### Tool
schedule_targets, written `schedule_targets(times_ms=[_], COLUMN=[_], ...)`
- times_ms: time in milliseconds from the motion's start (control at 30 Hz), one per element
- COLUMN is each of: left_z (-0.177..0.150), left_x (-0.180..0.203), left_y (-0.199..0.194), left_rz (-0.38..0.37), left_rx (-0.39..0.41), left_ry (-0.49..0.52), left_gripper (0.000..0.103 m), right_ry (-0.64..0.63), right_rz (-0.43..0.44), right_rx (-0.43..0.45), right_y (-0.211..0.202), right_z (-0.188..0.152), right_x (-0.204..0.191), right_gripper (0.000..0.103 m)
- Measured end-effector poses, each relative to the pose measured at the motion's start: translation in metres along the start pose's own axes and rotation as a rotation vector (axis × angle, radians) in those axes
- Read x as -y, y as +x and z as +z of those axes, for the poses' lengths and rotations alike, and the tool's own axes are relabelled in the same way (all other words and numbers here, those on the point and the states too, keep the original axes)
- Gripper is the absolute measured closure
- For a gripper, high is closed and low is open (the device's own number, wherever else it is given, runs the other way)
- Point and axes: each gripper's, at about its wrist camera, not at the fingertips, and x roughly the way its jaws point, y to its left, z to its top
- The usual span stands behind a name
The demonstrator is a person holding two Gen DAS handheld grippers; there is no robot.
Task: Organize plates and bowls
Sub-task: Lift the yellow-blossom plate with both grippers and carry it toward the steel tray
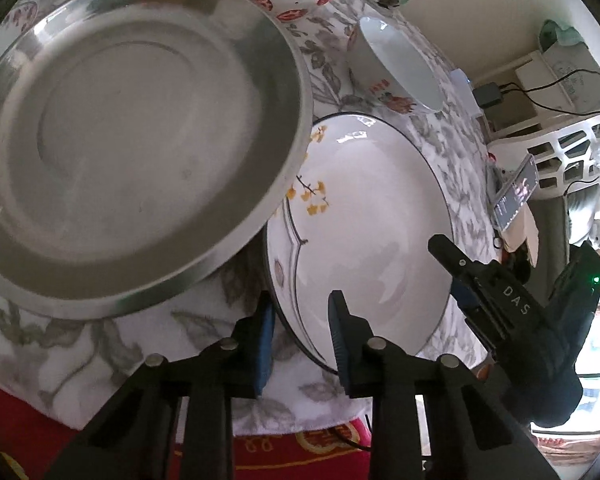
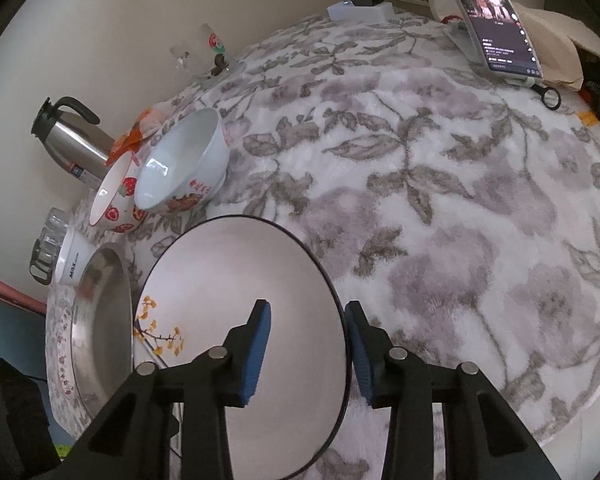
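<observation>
A white plate (image 1: 364, 216) with a dark rim and yellow flower print is seen lying flat on the floral cloth of the table (image 2: 440, 184), face up; being round, it has no long axis. Its near-left rim is straddled by the left tool (image 1: 300, 332), one blue pad outside and one over the plate face; the jaws are narrowed, but contact of the pads cannot be told. The opposite rim is straddled likewise by the right tool (image 2: 308, 340), partly closed, with grip not confirmed. A steel dish (image 1: 136, 152) is overlapped onto the plate's left edge. Behind, a white bowl (image 2: 180, 164) and a strawberry bowl (image 2: 118, 196) are seen close together, mouths up. A phone (image 2: 496, 20) is propped at the far side.
</observation>
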Motion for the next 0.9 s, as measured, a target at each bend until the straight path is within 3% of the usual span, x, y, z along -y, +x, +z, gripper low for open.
schedule_targets(times_ms=[167, 433, 900], left_z=[0.003, 0.008, 0.005], left_x=[-0.004, -0.011, 0.003], left_y=[0.006, 0.015, 0.006], left_rz=[0.017, -0.027, -0.003], left_rx=[0.017, 0.023, 0.074], left_ry=[-0.026, -0.077, 0.019], left_gripper=[0.087, 0.089, 0.087], right_ry=[0.006, 0.027, 0.038], right_rz=[0.001, 0.043, 0.051], right_rx=[-0.006, 0.007, 0.070], right_y=[0.007, 0.010, -0.008], right_z=[0.003, 0.006, 0.002], right_x=[0.006, 0.013, 0.016], right_gripper=[0.081, 0.082, 0.091])
